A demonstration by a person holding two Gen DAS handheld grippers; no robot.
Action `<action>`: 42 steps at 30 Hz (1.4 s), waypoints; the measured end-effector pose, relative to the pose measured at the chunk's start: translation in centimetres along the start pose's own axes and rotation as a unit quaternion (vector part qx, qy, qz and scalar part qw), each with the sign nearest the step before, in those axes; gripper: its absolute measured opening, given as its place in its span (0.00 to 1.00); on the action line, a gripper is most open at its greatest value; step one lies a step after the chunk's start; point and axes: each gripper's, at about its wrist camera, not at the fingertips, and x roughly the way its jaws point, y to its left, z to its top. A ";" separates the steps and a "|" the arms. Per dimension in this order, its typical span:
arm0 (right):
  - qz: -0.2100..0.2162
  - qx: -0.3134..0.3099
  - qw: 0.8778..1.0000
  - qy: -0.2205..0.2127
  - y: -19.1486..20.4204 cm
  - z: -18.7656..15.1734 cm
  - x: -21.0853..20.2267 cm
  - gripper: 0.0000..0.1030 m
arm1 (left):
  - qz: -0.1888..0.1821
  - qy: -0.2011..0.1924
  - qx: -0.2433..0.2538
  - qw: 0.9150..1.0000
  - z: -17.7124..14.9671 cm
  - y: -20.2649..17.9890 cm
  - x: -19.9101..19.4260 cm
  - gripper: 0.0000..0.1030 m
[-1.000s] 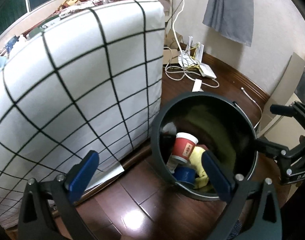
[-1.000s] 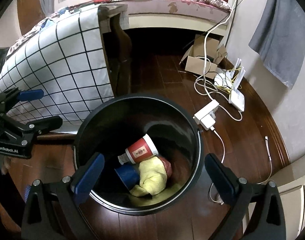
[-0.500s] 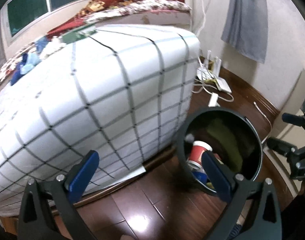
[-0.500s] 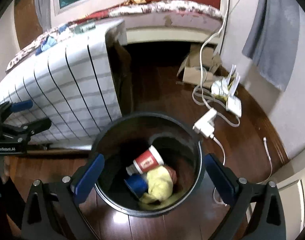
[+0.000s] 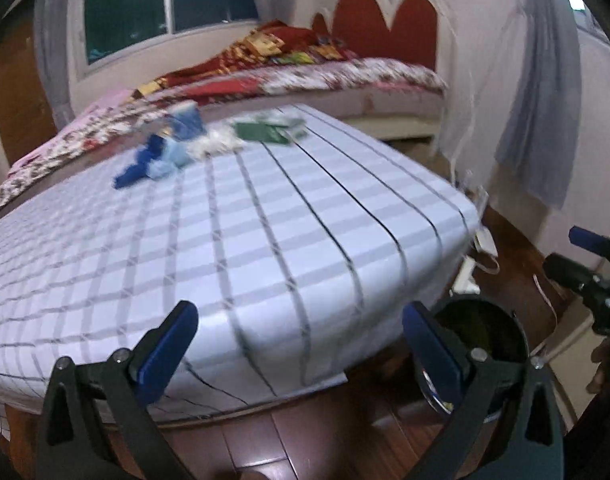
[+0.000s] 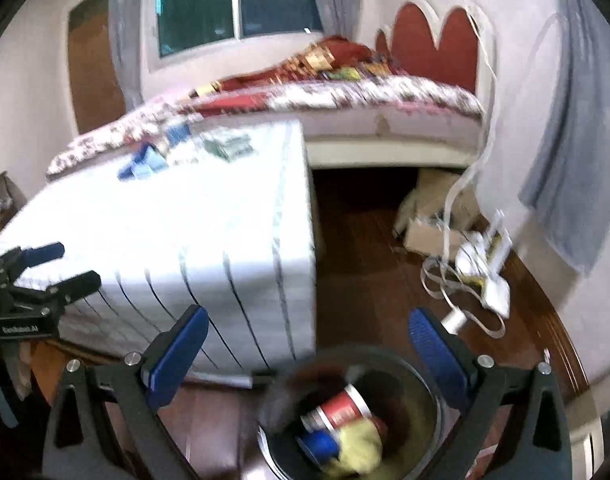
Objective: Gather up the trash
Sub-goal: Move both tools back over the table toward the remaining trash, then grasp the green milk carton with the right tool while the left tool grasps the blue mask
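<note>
Through the left wrist view my left claw (image 5: 301,344) stands wide with nothing between its blue pads, hanging over the near edge of the tabletop (image 5: 265,240) with its white checked cloth. The trash still out lies at the far end of that cloth: a blue crumpled piece (image 5: 139,164), a blue carton (image 5: 187,122), some white scraps (image 5: 217,144) and a green packet (image 5: 265,133), all blurred. The black bin (image 5: 485,332) sits on the floor at the near right, partly behind my right pad. The patterned bed (image 5: 345,76) runs along the far side. In the right wrist view my right claw (image 6: 309,356) is also spread wide and empty, right above the bin (image 6: 385,356), which holds a red paper cup (image 6: 339,406), a blue cup (image 6: 319,442) and a yellow cloth (image 6: 359,450). The tabletop (image 6: 165,248) stands to the left, its corner between me and the far trash (image 6: 143,162). Tangled white cables (image 6: 469,264) lie on the floor at right.
</note>
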 end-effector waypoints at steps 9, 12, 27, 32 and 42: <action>0.054 -0.067 0.996 -0.002 6.9 9.3 3.9 0.99 | 0.046 -0.020 -0.053 0.997 5.9 8.5 1.6 0.99; 0.056 -0.088 0.995 0.003 8.5 12.0 6.8 0.99 | 0.053 -0.013 -0.062 0.997 7.3 11.3 3.9 0.99; 0.068 -0.115 0.987 0.094 11.7 19.6 26.5 0.90 | 0.048 0.075 -0.085 0.992 12.7 17.6 18.9 0.73; 0.070 -0.121 0.984 0.112 11.9 20.4 29.9 0.90 | 0.047 0.092 -0.074 0.992 13.2 17.8 20.8 0.73; 0.080 -0.127 0.979 0.141 12.5 20.8 33.5 0.66 | 0.039 0.100 -0.086 0.990 13.6 18.3 22.2 0.63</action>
